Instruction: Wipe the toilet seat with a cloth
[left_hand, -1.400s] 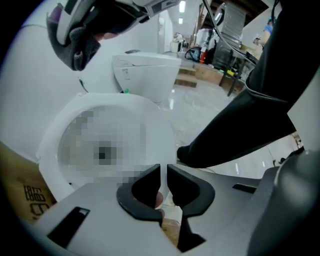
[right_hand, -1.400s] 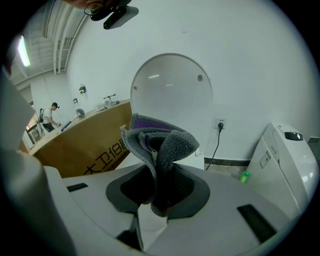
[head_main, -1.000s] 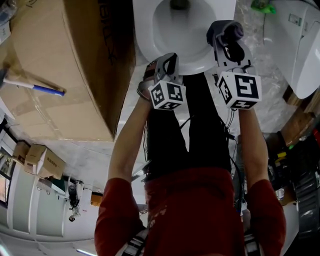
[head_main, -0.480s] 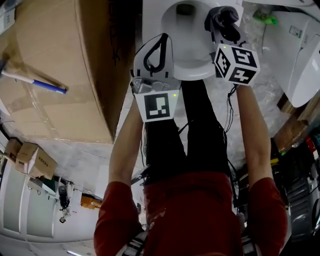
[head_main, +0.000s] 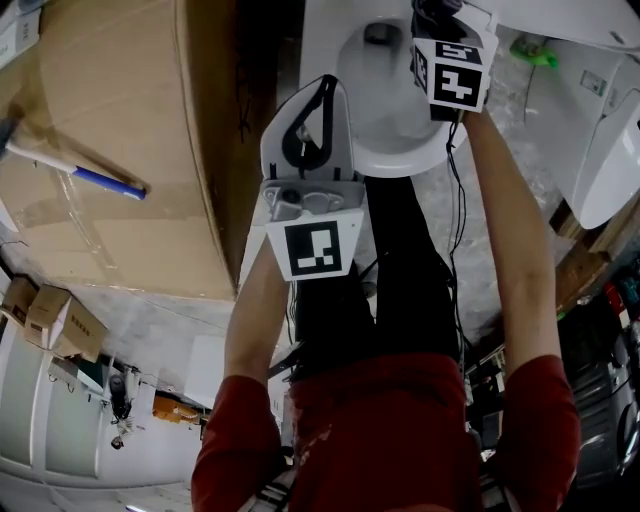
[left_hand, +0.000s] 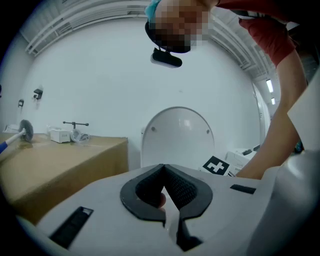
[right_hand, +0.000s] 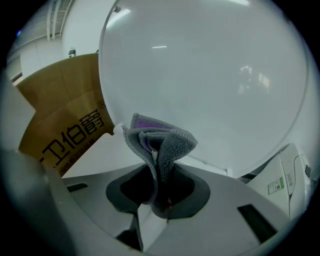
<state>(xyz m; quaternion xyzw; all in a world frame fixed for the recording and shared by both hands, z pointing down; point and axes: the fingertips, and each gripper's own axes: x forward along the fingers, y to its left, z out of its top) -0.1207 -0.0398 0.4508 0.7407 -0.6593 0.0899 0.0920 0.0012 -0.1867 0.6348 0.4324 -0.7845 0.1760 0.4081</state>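
Observation:
The white toilet bowl (head_main: 405, 152) lies at the top middle of the head view, its white lid (right_hand: 210, 75) raised behind it. My right gripper (head_main: 440, 18) reaches over the back right of the bowl and is shut on a folded grey and purple cloth (right_hand: 159, 142), which sticks up from the pinch in the right gripper (right_hand: 159, 187) view, close to the lid. My left gripper (head_main: 322, 95) hangs over the bowl's front left rim, jaws shut with nothing in them. The left gripper (left_hand: 164, 170) view faces the raised lid (left_hand: 177, 135).
A big cardboard box (head_main: 110, 130) stands close on the left of the toilet, with a blue-handled brush (head_main: 100, 180) on top. A white fixture (head_main: 610, 130) stands at the right, a green item (head_main: 530, 45) near it. The person's black-trousered legs (head_main: 400, 260) stand before the bowl.
Both grippers have moved farther over the toilet. The right one carried the cloth from the front rim toward the back of the bowl; the left one rose and came nearer the camera.

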